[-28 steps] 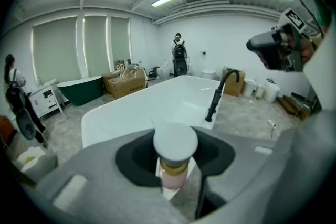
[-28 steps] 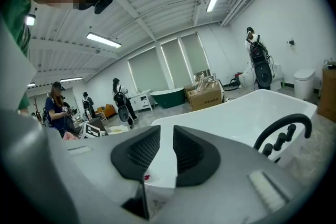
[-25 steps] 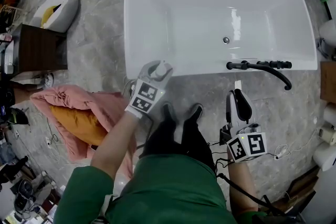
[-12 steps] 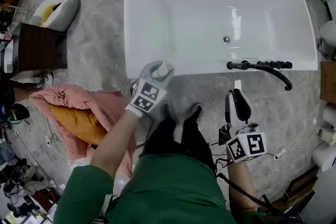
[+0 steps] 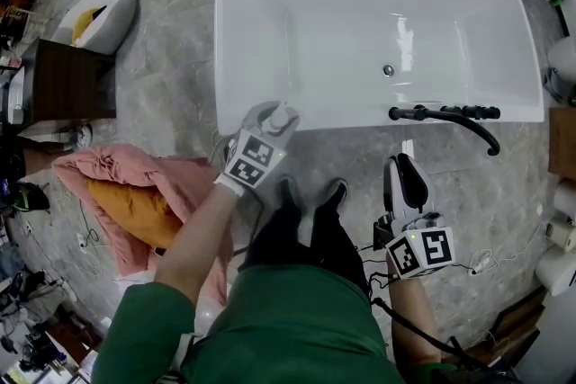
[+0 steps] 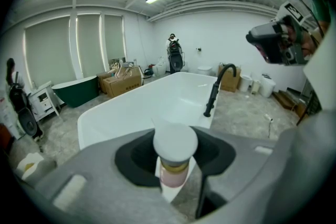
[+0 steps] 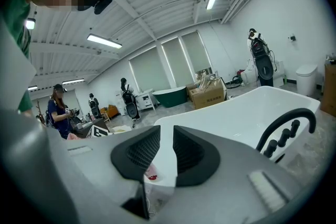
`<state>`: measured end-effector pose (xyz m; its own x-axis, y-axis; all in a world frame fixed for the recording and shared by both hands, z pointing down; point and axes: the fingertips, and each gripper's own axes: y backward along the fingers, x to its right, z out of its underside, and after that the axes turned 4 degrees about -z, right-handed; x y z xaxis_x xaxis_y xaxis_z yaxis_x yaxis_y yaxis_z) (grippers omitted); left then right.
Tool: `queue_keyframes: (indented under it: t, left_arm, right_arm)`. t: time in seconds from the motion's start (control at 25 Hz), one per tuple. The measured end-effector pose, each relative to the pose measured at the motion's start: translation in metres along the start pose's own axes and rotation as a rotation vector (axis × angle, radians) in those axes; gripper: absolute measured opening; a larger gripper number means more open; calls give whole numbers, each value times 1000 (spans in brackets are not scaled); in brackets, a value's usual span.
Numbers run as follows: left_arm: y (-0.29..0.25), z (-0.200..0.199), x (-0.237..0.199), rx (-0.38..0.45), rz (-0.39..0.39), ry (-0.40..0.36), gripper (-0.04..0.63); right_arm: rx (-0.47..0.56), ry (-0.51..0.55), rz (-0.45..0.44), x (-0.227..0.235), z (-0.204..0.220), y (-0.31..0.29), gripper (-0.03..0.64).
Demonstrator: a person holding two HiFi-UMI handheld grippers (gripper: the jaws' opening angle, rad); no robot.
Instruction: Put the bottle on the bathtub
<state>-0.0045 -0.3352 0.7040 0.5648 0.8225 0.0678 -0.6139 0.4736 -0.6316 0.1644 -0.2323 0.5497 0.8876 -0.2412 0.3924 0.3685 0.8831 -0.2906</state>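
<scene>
Bottle (image 6: 175, 150), white-capped and pinkish below the collar, sits in your left gripper (image 5: 270, 121) at the near rim of the bathtub (image 5: 360, 118), toward its left end. You are in the placing step. The jaws are clamped on the bottle just under the cap, though they have just begun to ease apart. No view shows whether the base already bears on the rim, because the gripper body hides it from above.

The task looks close to done. What seems to remain is to confirm that the bottle stands square on the ledge, open the jaws fully, and draw the gripper back toward you without brushing the cap. The rim looks narrow and glossy, so a tilted release could send the bottle sliding into the tub or onto the floor. A level set-down and a slow pull-back seem wise.

Your left forearm reaches forward from the green sleeve, with the gripper angled downward at the ledge and its marker cube facing up. Your right gripper (image 5: 404, 179) hangs idle over the floor, short of the tub and just below the black faucet (image 5: 445, 113). It points toward the tub, with its dark pads a narrow gap apart and nothing between them.
</scene>
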Motion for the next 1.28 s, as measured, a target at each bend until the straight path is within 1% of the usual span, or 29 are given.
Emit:
queue_keyframes:
  t: [0.12,0.24,0.36,0.48,0.72,0.84,0.96,1.08,1.28]
  left_arm:
    - [-3,3,1,-16,3,2,170]
    - [-5,9,2,-31,7,18,214]
    - [-1,8,-2,-26,-22,28,260]
    - [4,6,-4,-13,-50,37,278]
    - [31,-11,0,26,-69,31,279]
    - [51,-24,-1,73,-94,41,276]
    - [76,-46,3,145,-119,50,234]
    - [103,-75,10,209,-133,74,224]
    - [149,-117,8,260,-181,133,208]
  right_arm:
    - [0,-1,-2,-1,0,2,66]
    - [-1,1,1,-3,1,4,66]
    - [3,4,1,-8,0,7,66]
    - [8,6,-2,-11,-1,12,66]
    - [25,15,-6,-18,-5,22,66]
    - [36,28,-16,-25,-10,24,65]
    - [47,47,-19,-32,-15,31,66]
    - [59,73,-12,-35,-27,42,65]
    - [100,124,-11,-45,-59,47,66]
